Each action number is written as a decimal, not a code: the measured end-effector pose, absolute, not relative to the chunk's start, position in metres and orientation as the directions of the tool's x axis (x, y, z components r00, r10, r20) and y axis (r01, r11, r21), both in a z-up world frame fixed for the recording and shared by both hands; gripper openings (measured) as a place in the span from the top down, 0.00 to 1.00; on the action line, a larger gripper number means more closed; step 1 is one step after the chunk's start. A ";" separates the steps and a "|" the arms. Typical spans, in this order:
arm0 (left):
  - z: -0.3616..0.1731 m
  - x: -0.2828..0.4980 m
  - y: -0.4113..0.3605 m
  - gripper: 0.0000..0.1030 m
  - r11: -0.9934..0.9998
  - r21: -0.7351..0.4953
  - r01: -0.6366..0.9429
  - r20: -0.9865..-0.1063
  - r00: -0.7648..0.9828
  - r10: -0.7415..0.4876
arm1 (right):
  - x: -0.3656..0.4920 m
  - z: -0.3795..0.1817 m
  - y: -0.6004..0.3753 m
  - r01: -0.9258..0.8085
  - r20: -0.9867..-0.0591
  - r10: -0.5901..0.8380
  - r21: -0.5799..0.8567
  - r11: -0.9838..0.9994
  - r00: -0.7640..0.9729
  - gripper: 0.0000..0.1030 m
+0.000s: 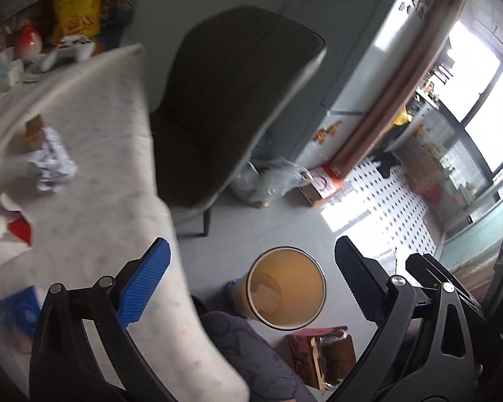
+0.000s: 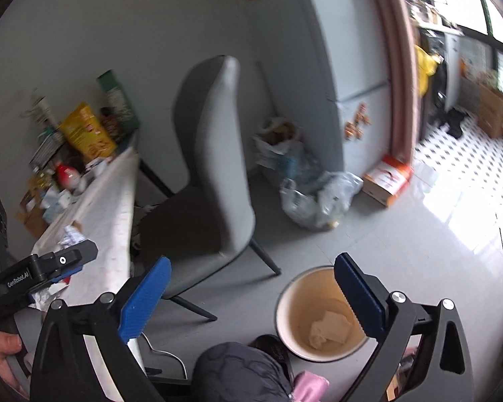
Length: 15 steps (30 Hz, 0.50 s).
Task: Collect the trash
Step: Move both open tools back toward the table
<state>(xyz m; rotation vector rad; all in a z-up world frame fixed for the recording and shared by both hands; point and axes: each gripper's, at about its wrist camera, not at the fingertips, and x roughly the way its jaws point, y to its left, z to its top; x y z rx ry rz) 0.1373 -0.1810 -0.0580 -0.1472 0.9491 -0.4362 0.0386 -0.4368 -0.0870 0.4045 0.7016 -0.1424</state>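
A round cream waste bin (image 1: 286, 288) stands on the floor beside the table, with a pale crumpled scrap (image 2: 330, 330) at its bottom. My left gripper (image 1: 251, 244) is open and empty, above the bin and the table edge. A crumpled white paper (image 1: 52, 160), torn red-and-white carton pieces (image 1: 8, 231) and a blue packet (image 1: 18, 311) lie on the light tablecloth (image 1: 110, 140). My right gripper (image 2: 251, 261) is open with nothing in it, over the floor near the bin (image 2: 318, 318). One finger (image 2: 84, 251) of the left gripper shows above the table.
A grey chair (image 2: 218, 167) stands at the table. Plastic bags (image 2: 318, 197) and an orange carton (image 2: 387, 181) lie by the fridge (image 2: 362, 77). A dark quilted knee (image 2: 238, 368) is beside the bin. A brown box (image 1: 322, 355) sits on the floor. Packets (image 2: 87, 132) crowd the table's far end.
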 end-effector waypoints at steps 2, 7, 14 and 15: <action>-0.052 0.135 -0.161 0.05 0.916 -0.304 0.263 -0.748 0.530 -0.400 | 0.042 -0.083 -0.424 0.239 -0.644 0.015 0.305 0.922 0.765 0.07; -0.041 0.125 -0.122 0.05 0.947 -0.270 0.176 -0.718 0.619 -0.320 | 0.047 -0.067 -0.387 0.186 -0.622 0.024 0.270 0.945 0.782 0.07; -0.028 0.107 -0.074 0.05 0.967 -0.239 0.087 -0.654 0.722 -0.226 | 0.059 -0.057 -0.337 0.090 -0.631 0.078 0.230 0.969 0.771 0.07; -0.027 0.103 -0.065 0.05 0.967 -0.240 0.080 -0.643 0.733 -0.221 | 0.060 -0.058 -0.332 0.074 -0.631 0.092 0.231 0.970 0.770 0.07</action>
